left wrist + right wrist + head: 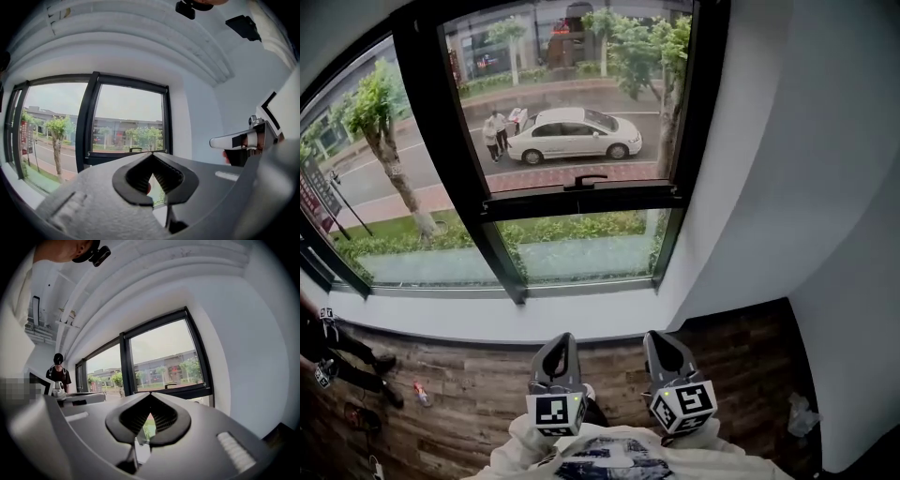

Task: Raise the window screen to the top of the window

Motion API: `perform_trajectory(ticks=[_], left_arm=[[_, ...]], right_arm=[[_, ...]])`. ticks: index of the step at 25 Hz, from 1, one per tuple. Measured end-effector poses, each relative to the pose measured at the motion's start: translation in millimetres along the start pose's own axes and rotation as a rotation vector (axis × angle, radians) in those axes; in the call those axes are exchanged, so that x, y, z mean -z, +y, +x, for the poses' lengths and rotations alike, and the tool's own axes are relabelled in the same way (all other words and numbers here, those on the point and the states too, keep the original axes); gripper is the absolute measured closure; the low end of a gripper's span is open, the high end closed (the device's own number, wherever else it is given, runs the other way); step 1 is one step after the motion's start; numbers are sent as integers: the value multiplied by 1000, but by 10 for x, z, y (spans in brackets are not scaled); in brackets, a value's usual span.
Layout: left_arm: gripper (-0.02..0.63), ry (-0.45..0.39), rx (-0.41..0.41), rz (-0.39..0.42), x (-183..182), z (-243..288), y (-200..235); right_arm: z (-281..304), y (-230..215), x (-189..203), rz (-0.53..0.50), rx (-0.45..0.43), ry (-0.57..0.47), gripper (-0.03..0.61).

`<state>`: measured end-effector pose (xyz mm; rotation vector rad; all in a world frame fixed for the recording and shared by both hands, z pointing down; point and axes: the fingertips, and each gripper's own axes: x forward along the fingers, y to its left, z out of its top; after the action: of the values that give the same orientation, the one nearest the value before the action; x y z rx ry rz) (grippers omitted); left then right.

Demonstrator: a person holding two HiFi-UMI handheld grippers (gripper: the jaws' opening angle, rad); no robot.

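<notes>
**Grippers.** The left gripper (563,339) and the right gripper (660,337) sit side by side at 6 o'clock in the head view. Both point toward the window (572,112) at 12 o'clock. Each gripper view shows its jaws clenched together with nothing between them. Judged from this, the closed, level pose suits an approach: neither tool is near the frame yet, and the jaws need to part only at the contact point.

**Task object.** A dark crossbar (581,200) spans the right-hand pane at mid-height and carries a small handle (586,178). This bar is probably the screen's pull rail, though the mesh itself cannot be made out at this range. If so, the screen stands well short of the top of the window. The handle is centred, so the two grippers could take the rail either side of it.

**Room.**
- Wood-plank floor (478,394) below the grippers.
- White sill (516,317) under the frame.
- Plain white wall (825,187) at 3 o'clock.
- A person (328,347) in dark clothing at 8 o'clock, well apart from the window.
</notes>
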<state>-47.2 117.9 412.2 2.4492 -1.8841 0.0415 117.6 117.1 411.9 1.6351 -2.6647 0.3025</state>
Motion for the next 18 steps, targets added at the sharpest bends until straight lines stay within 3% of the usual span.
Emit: perform_trajectory(ticks=[18], left_arm=[[614,86,83,-26,187,866,789]], right_arm=[[1165,-15,31,7,71,105,574]])
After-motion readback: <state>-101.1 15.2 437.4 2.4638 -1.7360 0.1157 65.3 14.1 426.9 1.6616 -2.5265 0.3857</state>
